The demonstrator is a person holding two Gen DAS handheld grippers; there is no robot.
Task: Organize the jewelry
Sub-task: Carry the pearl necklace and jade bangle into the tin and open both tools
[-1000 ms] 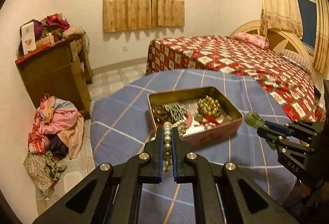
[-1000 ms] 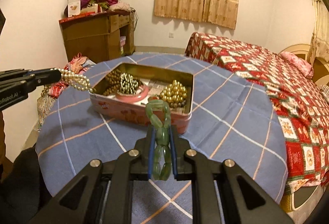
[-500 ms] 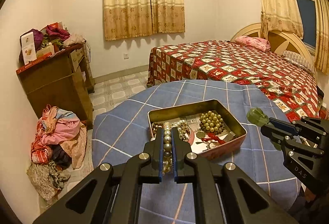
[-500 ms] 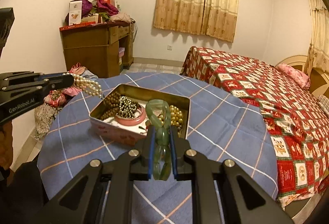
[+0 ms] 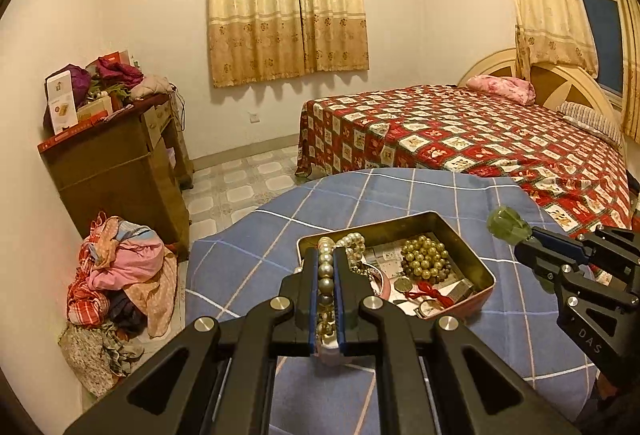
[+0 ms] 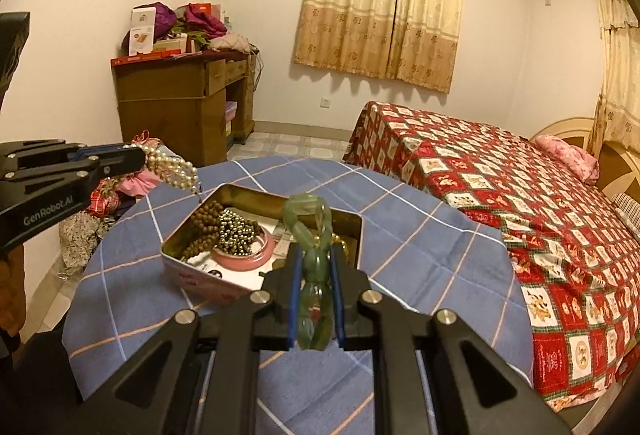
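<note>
An open metal tin (image 5: 476, 263) (image 6: 200, 277) of jewelry sits on a round table with a blue checked cloth (image 5: 352, 195) (image 6: 420, 235). My left gripper (image 5: 325, 255) is shut on a white pearl strand (image 5: 325, 275) held above the tin's near left corner; from the right wrist view that strand (image 6: 172, 169) dangles from it at the left. My right gripper (image 6: 316, 255) is shut on a green stone bracelet (image 6: 314, 275), lifted above the tin's near side; the bracelet (image 5: 508, 227) shows at the right in the left wrist view. Inside the tin lie gold beads (image 5: 424, 259), brown beads (image 6: 202, 219) and a pink bangle (image 6: 248, 259).
A bed with a red patterned cover (image 5: 460, 131) (image 6: 500, 187) stands right of the table. A wooden desk piled with boxes and clothes (image 5: 112, 155) (image 6: 180, 95) is against the left wall, with a heap of clothes (image 5: 120, 275) on the tiled floor.
Both grippers have drawn back and up from the tin, each keeping its jewelry. The tin now sits lower in both views, and the pearl strand hangs free of it.
</note>
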